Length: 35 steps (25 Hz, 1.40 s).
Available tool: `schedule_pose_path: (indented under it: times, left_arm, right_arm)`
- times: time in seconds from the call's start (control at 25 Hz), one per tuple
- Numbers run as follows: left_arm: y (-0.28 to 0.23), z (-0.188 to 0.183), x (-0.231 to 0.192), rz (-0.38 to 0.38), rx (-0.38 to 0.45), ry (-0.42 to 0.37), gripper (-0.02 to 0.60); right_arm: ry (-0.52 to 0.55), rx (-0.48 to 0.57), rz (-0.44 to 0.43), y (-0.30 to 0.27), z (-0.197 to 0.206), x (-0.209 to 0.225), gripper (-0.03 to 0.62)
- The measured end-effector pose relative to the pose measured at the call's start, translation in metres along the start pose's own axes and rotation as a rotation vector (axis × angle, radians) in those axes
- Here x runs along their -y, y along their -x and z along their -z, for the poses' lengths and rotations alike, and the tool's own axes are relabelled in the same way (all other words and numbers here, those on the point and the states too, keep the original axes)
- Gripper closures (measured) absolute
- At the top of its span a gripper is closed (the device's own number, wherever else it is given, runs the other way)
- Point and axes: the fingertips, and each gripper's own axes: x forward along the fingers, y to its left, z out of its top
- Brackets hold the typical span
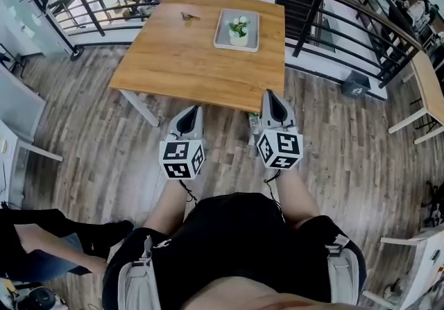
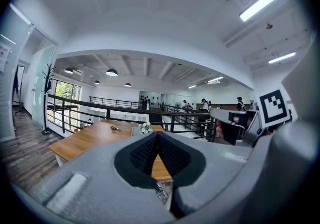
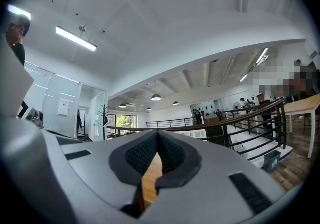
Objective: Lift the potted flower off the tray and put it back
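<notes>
The potted flower (image 1: 238, 30), white blooms in a small pale pot, stands in a grey tray (image 1: 223, 39) near the far right side of the wooden table (image 1: 187, 59). My left gripper (image 1: 191, 113) and right gripper (image 1: 271, 97) hang side by side short of the table's near edge, far from the tray. Both are shut with nothing between their tips. The left gripper view shows the flower (image 2: 145, 128) small and distant, just above my closed left gripper (image 2: 157, 135). In the right gripper view the right gripper (image 3: 158, 134) hides the flower, and only a strip of tabletop (image 3: 150, 178) shows.
A small dark object (image 1: 188, 16) lies on the table left of the tray. A dark metal railing (image 1: 326, 17) curves behind and to the right of the table. A black box (image 1: 356, 84) sits on the floor at right, beside another table (image 1: 430, 87). Someone's legs (image 1: 48, 246) show at lower left.
</notes>
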Motion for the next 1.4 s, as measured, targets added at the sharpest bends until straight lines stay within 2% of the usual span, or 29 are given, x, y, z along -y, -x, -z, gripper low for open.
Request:
schedule_pose_path:
  times: [0.36, 0.72, 1.0, 1.4]
  left_arm:
    - [0.017, 0.016, -0.035, 0.025, -0.016, 0.009, 0.569]
    - [-0.019, 0.018, -0.057, 0.001, 0.003, -0.002, 0.569]
    - [-0.097, 0.012, -0.083, -0.022, 0.001, -0.013, 0.569]
    - [-0.26, -0.025, -0.115, -0.028, -0.029, -0.012, 0.569]
  right_arm:
    - [-0.002, -0.017, 0.052, 0.002, 0.016, -0.031, 0.597]
    - [-0.002, 0.0, 0.056, -0.043, 0.031, -0.015, 0.597]
    - [-0.021, 0.01, 0.06, -0.12, 0.043, 0.023, 0.597]
    - [-0.032, -0.017, 0.042, -0.275, 0.045, 0.092, 0.597]
